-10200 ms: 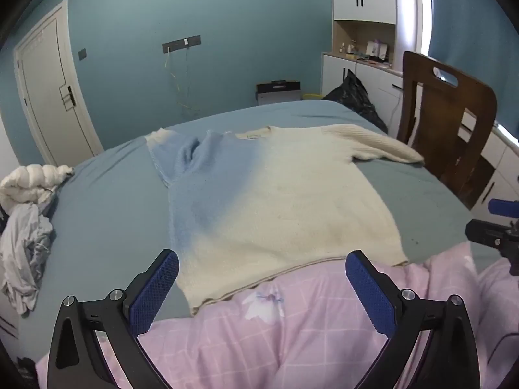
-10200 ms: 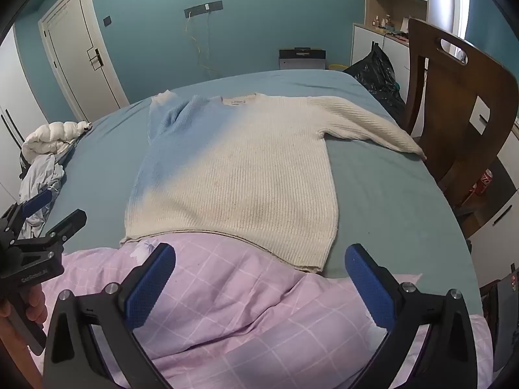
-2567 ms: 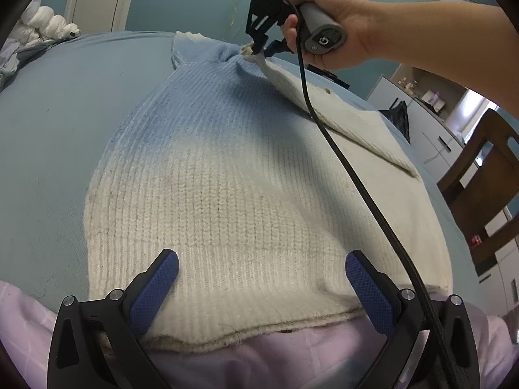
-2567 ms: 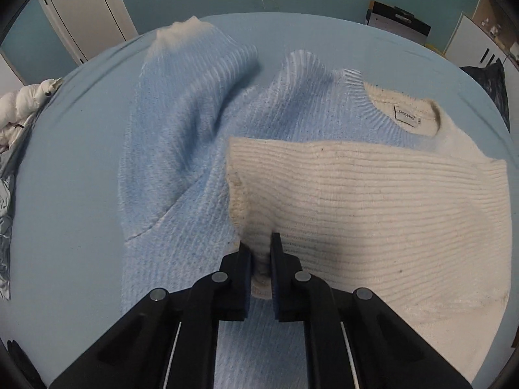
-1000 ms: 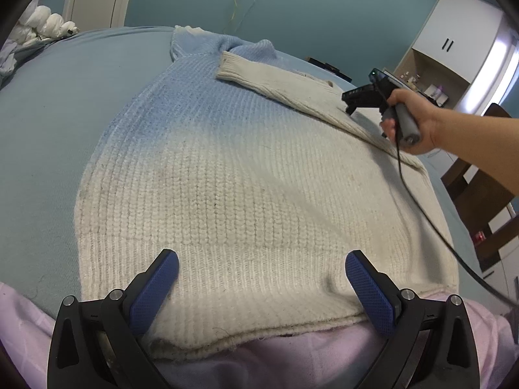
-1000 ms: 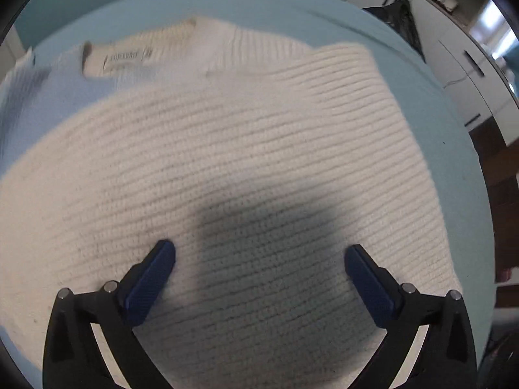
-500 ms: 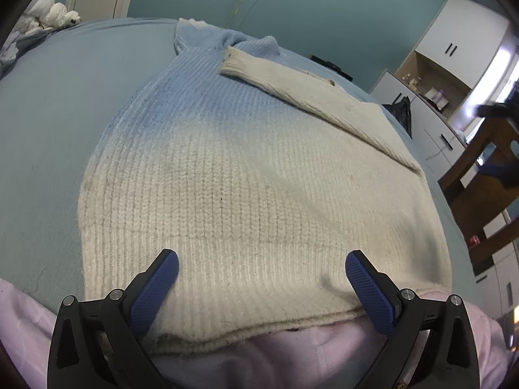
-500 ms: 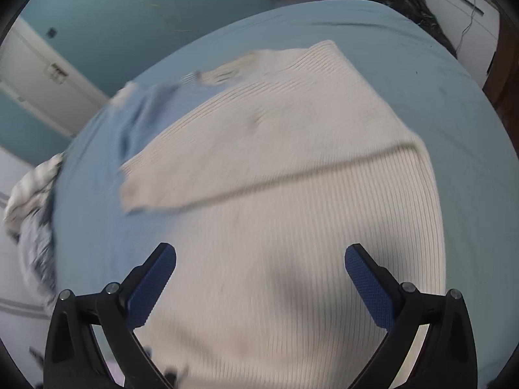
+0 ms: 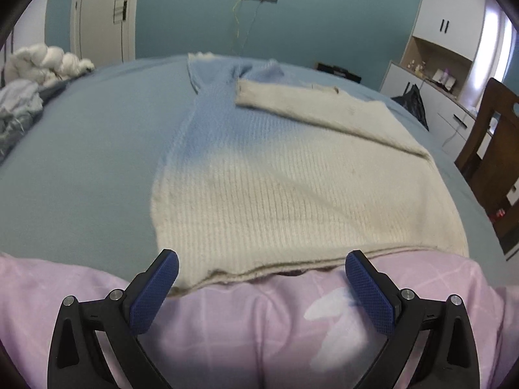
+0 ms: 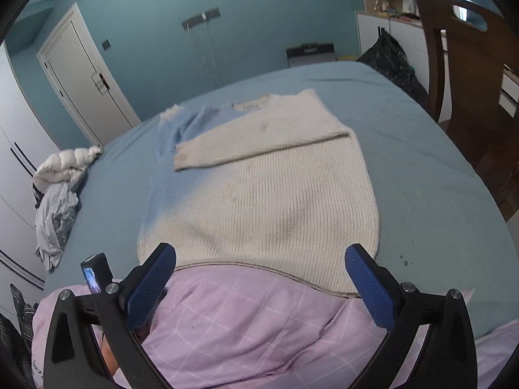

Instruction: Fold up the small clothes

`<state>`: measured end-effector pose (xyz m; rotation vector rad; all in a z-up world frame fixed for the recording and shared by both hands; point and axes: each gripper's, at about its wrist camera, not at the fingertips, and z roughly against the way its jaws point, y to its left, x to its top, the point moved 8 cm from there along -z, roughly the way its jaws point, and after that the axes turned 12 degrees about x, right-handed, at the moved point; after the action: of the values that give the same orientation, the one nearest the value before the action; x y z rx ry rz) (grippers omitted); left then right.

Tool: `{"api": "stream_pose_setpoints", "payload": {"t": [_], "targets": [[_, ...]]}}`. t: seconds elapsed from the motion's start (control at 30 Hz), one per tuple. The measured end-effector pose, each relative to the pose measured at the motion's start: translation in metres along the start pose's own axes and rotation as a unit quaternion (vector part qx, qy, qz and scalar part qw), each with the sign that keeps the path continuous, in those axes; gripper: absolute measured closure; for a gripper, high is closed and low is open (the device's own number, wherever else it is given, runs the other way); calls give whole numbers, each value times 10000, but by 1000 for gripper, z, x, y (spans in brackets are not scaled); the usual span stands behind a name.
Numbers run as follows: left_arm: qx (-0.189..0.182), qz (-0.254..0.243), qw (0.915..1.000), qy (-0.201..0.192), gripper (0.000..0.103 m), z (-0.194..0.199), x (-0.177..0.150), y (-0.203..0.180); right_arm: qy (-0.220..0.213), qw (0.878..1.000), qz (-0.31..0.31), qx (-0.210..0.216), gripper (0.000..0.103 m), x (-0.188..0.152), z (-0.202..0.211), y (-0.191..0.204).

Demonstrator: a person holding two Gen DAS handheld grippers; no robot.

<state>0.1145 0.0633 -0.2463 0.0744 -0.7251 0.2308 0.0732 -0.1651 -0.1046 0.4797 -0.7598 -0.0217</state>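
Left wrist: sweater (image 9: 292, 188) hem at quilt (image 9: 259, 324) edge, left gripper (image 9: 259, 288) spread

Both wrist cameras look forward between their own open fingers, from above the pink quilt (image 9: 259, 324) at the near edge of the bed (image 9: 81, 168), facing the teal wall. The left view sits low and close behind the sweater (image 9: 292, 194) hem, which lies just ahead of its fingertips. The right view is higher and tilted down, taking in the whole sweater (image 10: 275, 201). Both share the sweater, the bed, the door (image 10: 84, 77), the clothes pile (image 10: 61, 188) and the chair (image 10: 460, 64).
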Motion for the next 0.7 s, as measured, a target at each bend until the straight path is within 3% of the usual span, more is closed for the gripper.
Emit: {"api": "stream_pose_setpoints", "payload": {"t": [0.2,0.27,0.47,0.6,0.7], "targets": [[304,83,9988,-373,0,32,19,18,-80,9869,-478,1536,1,-3,-13,30],[408,111,9983,-409,0,37,29,26,61,9829,-366,1805,1,-8,-26,47],[593,370,9970,-337,0,38,68,61,79,9881,495,1452,1,10,-63,66],[807,483,9950,-328,0,25,95,80,-72,9932,341,1107,1,21,-95,37],[920,482,9939,-364,0,14,116,91,175,9942,117,1055,1,8,-118,16]]}}
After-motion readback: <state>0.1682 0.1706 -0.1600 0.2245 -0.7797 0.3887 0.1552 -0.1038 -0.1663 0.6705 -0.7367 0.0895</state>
